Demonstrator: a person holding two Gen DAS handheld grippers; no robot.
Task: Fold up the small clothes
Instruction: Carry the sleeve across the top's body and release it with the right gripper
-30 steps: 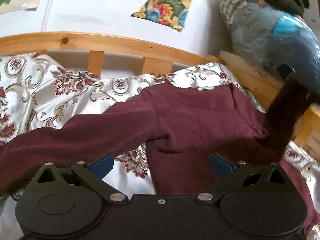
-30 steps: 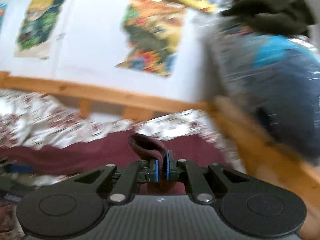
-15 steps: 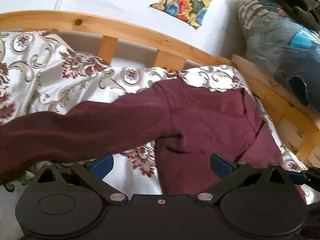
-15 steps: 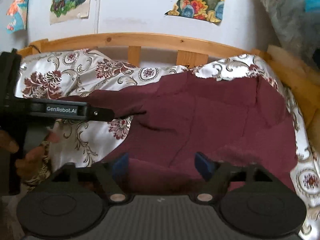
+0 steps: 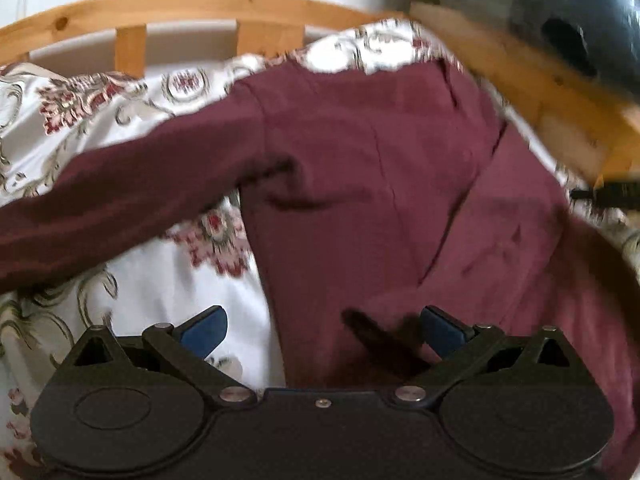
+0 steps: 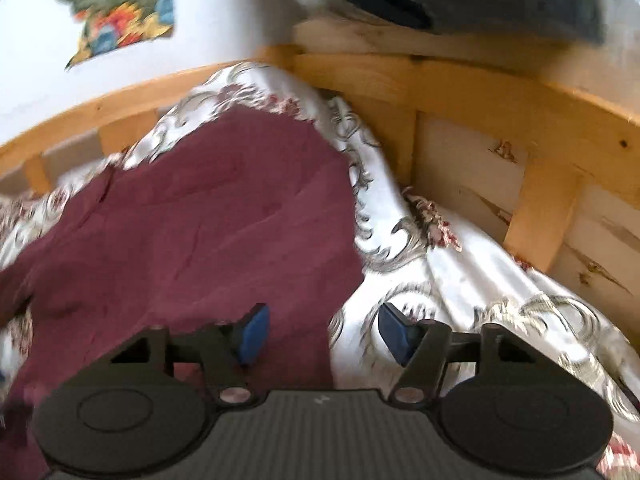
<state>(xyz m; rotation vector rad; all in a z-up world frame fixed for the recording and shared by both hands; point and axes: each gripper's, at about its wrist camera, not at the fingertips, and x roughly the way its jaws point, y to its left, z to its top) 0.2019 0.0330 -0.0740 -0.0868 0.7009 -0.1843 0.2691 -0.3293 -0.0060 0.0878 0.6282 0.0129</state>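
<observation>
The maroon long-sleeved knit garment (image 5: 360, 168) lies spread on the white floral-patterned bedspread (image 6: 460, 272) inside the pale wooden slatted bed frame (image 6: 500, 120). Left gripper (image 5: 322, 330) tilts downward over its hem, jaws spread wide. Right gripper (image 6: 322, 334) tilts downward at the garment's right edge; its jaws have just been closing partway and grip nothing.

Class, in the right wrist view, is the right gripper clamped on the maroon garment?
No: the right gripper stands open, its pads apart over the maroon garment.

Both wrist cameras look steeply down, close over the bed; both views share the maroon sweater (image 5: 360, 184) (image 6: 200, 220) and the wooden bed rail (image 5: 192, 4) (image 6: 120, 108).
</observation>
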